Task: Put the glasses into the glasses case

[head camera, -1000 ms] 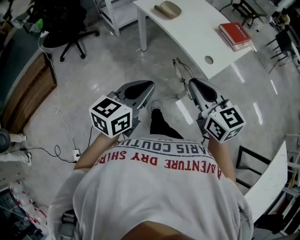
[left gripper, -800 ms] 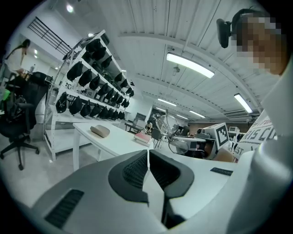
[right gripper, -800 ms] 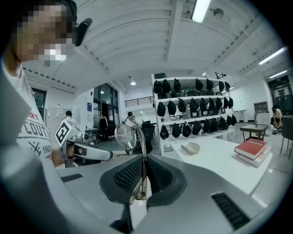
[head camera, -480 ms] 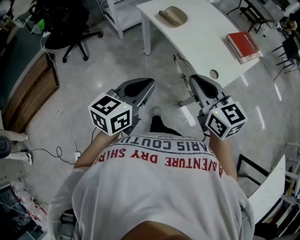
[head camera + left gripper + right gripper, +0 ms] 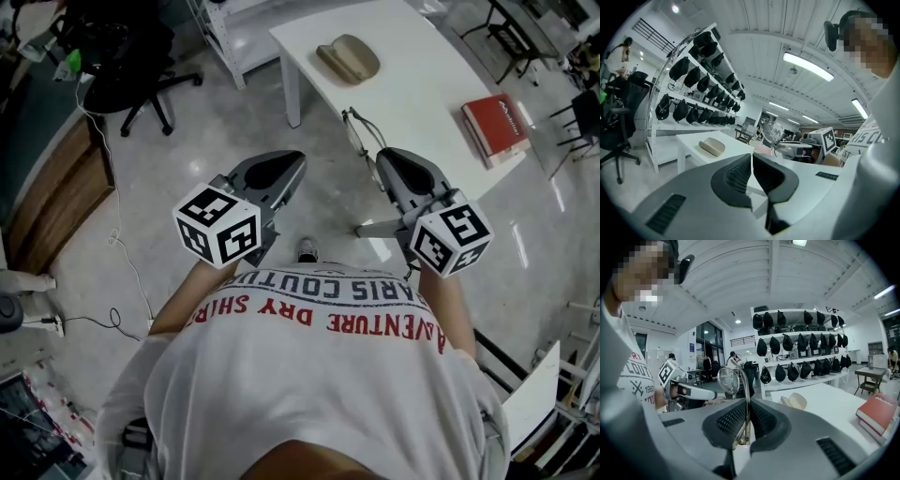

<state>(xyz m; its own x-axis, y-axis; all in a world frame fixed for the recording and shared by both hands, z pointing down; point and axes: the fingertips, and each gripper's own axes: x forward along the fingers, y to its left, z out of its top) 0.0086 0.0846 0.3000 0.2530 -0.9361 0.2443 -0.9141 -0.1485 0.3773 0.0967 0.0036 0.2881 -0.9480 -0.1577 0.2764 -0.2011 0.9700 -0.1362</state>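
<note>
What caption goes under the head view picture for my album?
Right gripper clamps the glasses, left gripper shut and empty, near a white table holding the glasses case.

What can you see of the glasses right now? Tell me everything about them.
The glasses have a thin wire frame, metal by the look, with clear rounded lenses. The right gripper is shut on the frame beside one lens. They stick up and forward past its jaws, held in the air by the near edge of the white table. Nothing else touches them. I cannot tell whether the arms are folded.
</note>
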